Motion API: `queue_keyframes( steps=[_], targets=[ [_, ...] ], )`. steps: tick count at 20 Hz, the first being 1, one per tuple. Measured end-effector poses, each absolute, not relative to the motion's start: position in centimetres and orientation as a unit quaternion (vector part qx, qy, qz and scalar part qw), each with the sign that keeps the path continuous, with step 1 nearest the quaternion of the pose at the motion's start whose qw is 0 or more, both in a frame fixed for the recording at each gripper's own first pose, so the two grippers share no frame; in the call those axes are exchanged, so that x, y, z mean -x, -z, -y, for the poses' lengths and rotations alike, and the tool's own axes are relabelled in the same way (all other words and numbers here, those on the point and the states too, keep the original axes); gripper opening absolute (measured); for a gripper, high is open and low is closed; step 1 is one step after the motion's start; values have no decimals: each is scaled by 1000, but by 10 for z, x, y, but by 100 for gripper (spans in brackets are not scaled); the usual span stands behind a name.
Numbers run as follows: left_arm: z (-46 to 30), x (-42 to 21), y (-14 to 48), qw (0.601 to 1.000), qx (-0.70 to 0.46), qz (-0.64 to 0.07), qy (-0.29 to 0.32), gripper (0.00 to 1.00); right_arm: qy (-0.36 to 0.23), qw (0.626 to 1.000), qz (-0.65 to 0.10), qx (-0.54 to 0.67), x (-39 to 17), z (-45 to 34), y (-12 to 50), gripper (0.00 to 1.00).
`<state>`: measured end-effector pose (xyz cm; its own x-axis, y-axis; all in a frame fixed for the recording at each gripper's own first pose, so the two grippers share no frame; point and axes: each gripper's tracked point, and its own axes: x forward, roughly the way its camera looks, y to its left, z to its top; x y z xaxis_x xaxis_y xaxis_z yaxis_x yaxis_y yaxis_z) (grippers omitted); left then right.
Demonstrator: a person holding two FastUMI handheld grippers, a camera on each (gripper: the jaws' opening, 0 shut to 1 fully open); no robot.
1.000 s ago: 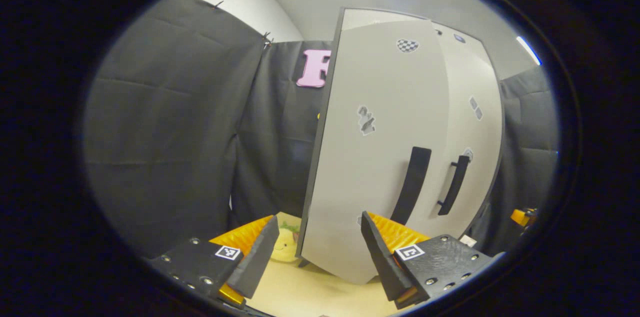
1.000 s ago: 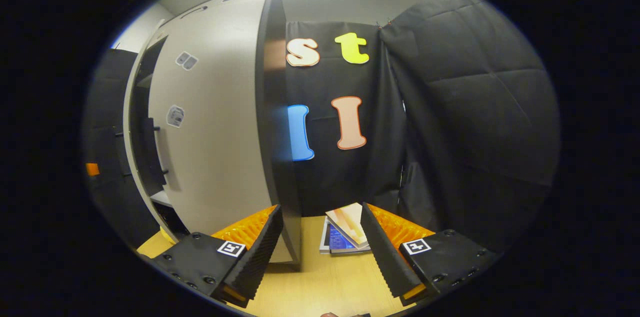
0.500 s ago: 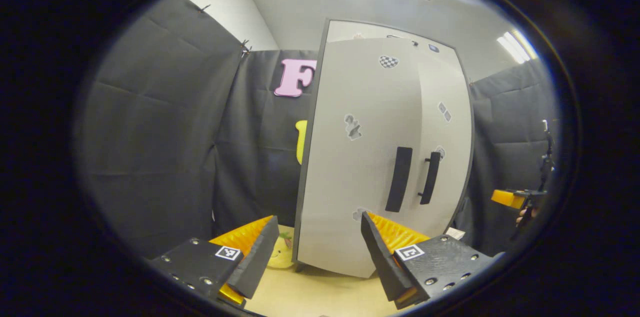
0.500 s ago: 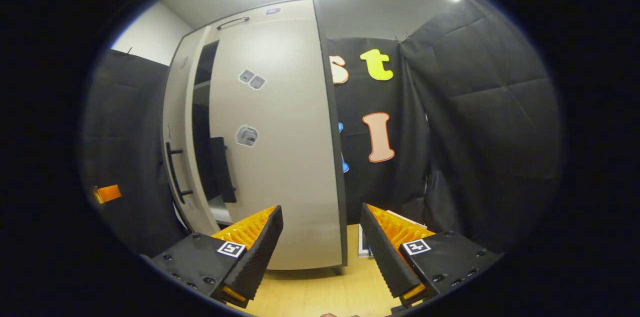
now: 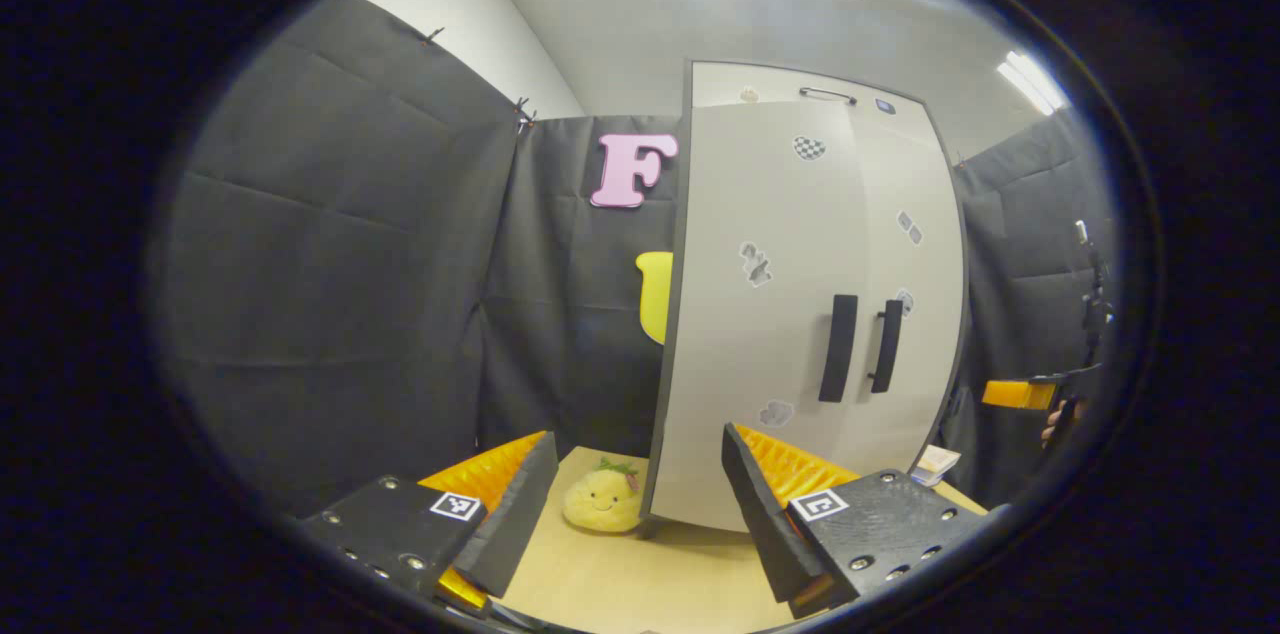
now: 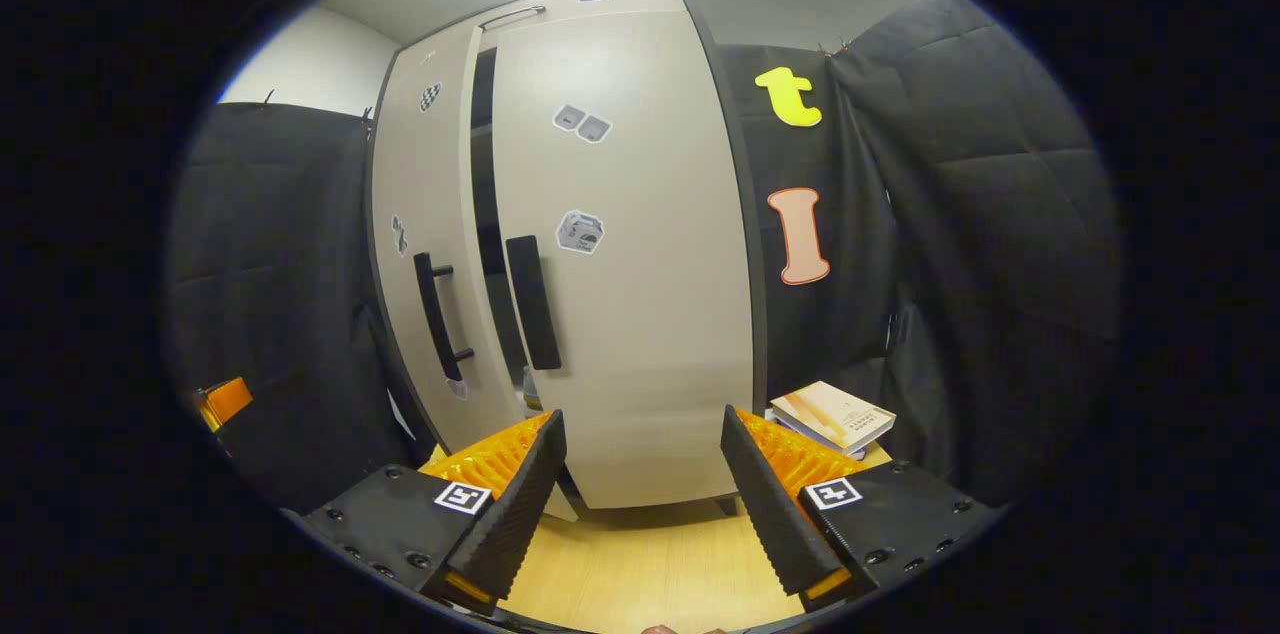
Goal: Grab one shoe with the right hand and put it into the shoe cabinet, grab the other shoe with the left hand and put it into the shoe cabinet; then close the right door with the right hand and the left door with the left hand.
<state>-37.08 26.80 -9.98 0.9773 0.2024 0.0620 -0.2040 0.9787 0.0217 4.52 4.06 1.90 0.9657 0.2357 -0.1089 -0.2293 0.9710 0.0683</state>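
The grey shoe cabinet point(image 5: 760, 314) stands upright on the wooden table, and its two doors meet at two black handles point(image 5: 838, 348). In the right gripper view a narrow dark gap point(image 6: 485, 194) shows between the left door point(image 6: 420, 214) and the right door point(image 6: 630, 264). The doors hide the inside of the cabinet. My left gripper point(image 5: 640, 514) is open and empty, a short way in front of the left door. My right gripper point(image 6: 640, 504) is also open and empty, facing the right door. The right gripper point(image 5: 1015, 394) also appears at the far right of the left gripper view.
A yellow plush toy point(image 5: 603, 499) lies on the table by the cabinet's left corner. A stack of books point(image 6: 830, 414) lies to the right of the cabinet. Black cloth walls close in the booth on both sides. Bare wooden table point(image 6: 640, 574) lies between the grippers and the cabinet.
Both doors have swung in towards the cabinet front, and the gap between them has narrowed. Both grippers have drawn back from the cabinet and stayed open.
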Motion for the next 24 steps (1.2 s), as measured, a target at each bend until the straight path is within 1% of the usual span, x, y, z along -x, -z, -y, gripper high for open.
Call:
queue_keyframes(
  steps=[1,3,5,8,9,10,11,13,18,19,20,21,23,24],
  targets=[
    [-271,381,103,994,-11,28,-107,93,-124,990,-62,-26,-42,-46,-16,98],
    [-267,391,104,995,2,35,-98,93,-142,987,-66,-20,-37,-57,-13,98],
    [-261,395,113,996,14,40,-83,94,-148,987,-56,-17,-28,-58,-12,98],
    [-262,405,128,996,25,30,-84,93,-154,986,-57,-15,-28,-58,-6,98],
    [-258,406,131,996,26,27,-83,95,-156,986,-63,-12,-29,-57,-4,98],
    [-252,406,134,996,22,24,-78,94,-155,986,-65,-8,-30,-55,-1,98],
    [-248,408,137,997,16,22,-72,95,-150,987,-63,-4,-30,-53,0,98],
    [-244,410,141,998,6,18,-67,93,-139,988,-61,-7,-19,-45,5,98],
    [-238,412,159,998,20,-2,-61,93,-126,989,-73,-8,-10,-34,16,98],
    [-238,411,163,998,20,-7,-60,95,-123,990,-73,-6,-9,-32,16,98],
    [-238,411,165,998,19,-10,-60,94,-120,990,-74,-4,-8,-29,18,98],
    [-237,412,167,998,16,-13,-61,95,-118,990,-77,-4,-8,-27,19,98],
    [-237,412,174,998,12,-19,-62,95,-115,990,-85,-5,-8,-24,23,98],
    [-238,411,179,998,11,-24,-63,93,-114,990,-87,-6,-7,-22,23,98]
  ],
)
